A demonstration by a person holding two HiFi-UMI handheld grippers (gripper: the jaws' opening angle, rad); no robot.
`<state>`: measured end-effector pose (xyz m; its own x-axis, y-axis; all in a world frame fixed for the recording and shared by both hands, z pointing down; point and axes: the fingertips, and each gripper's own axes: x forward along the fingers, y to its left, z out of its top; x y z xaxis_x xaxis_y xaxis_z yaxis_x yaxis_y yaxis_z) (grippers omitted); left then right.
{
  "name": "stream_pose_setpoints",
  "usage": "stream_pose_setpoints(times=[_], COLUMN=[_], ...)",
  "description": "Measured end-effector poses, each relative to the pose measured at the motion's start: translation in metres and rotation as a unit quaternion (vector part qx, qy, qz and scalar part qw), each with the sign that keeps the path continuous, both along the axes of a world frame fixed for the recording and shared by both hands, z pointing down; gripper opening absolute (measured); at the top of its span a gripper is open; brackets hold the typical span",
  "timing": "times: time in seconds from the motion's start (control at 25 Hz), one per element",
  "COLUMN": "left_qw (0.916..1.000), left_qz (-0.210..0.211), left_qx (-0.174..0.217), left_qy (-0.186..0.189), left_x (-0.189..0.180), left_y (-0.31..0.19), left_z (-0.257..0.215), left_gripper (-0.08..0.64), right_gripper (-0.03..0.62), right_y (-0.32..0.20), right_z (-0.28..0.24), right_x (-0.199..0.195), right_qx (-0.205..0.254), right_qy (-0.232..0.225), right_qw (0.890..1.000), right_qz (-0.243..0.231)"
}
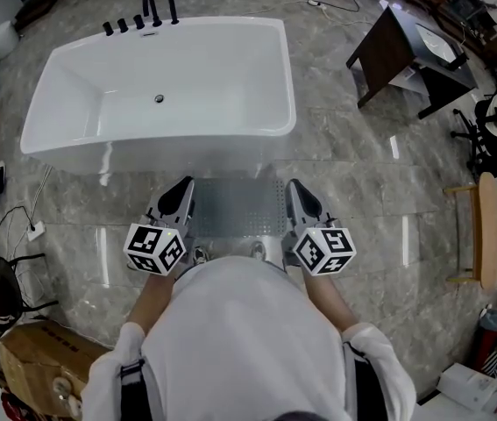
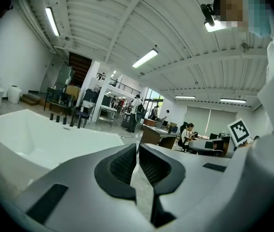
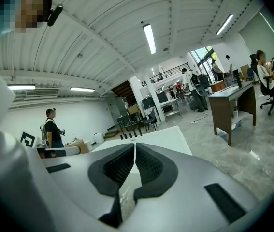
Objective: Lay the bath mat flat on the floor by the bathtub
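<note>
Left gripper (image 1: 181, 193) is clamped tight, a thin sliver of the bath mat (image 1: 235, 207) pinched between its jaws. Right gripper (image 1: 297, 193) is closed just the same on the mat's other side. The grey mat spans the gap between them, just on the near side of the white bathtub (image 1: 156, 86), above the marble floor (image 1: 362, 160). This looks like the positioning step. Next up, I'd say: lower both hands evenly, spread it flat beside the tub, then release.

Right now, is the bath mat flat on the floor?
No: held up. Left gripper and right gripper each pinch the bath mat.
</note>
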<state>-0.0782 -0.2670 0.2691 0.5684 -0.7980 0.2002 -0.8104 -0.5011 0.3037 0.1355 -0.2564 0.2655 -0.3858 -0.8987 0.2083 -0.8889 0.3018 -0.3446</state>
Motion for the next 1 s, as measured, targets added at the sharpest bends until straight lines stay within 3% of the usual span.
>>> stream_pose_setpoints(times=[0.4,0.68,1.0], left_qw=[0.9997,0.9995,0.9994], left_qz=[-0.004,-0.014,-0.012], left_qx=[0.021,0.022,0.024], left_qy=[-0.013,-0.015,-0.02], left_x=[-0.002,-0.004,-0.003], left_y=[0.005,0.008,0.009], left_z=[-0.012,-0.015,-0.017], left_gripper=[0.043,0.043,0.043], right_gripper=[0.034,0.031,0.031], right_y=[0.002,0.004,0.006], right_z=[-0.019,-0.02,-0.015], right_x=[-0.002,-0.002,-0.003], right_qx=[0.014,0.016,0.008], right_qy=[-0.001,0.034,0.042], right_qw=[1.0,0.999,0.999], right_qz=[-0.006,-0.008,-0.006])
